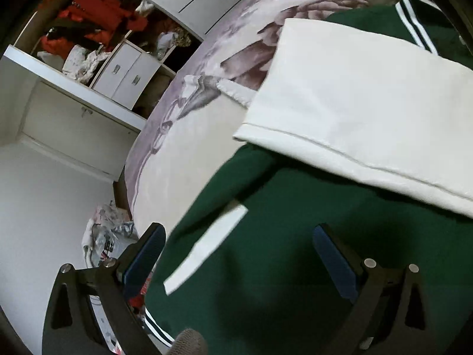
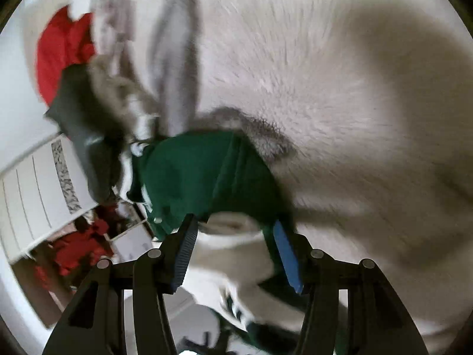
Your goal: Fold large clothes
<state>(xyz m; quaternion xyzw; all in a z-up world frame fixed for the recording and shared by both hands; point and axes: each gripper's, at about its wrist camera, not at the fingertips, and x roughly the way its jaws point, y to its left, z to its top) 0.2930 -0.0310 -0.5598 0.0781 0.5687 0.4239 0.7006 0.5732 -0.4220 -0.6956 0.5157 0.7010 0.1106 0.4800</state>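
A dark green jacket (image 1: 295,266) with white sleeves lies on the bed. One white sleeve (image 1: 363,112) is folded across its body. A white strip (image 1: 207,245) runs down its front. My left gripper (image 1: 236,254) is open and empty just above the green body. In the right wrist view the jacket (image 2: 201,177) is bunched, with a white part (image 2: 224,254) lying between my right gripper's (image 2: 233,254) open jaws. The view is blurred, so I cannot tell whether the pads touch it.
The bed has a pale fleece blanket (image 1: 189,153) with a grey floral print, also filling the right wrist view (image 2: 340,88). A red garment (image 2: 59,56) lies at its far end. An open white wardrobe (image 1: 88,68) with red clothes stands beyond. A bag (image 1: 103,239) sits on the floor.
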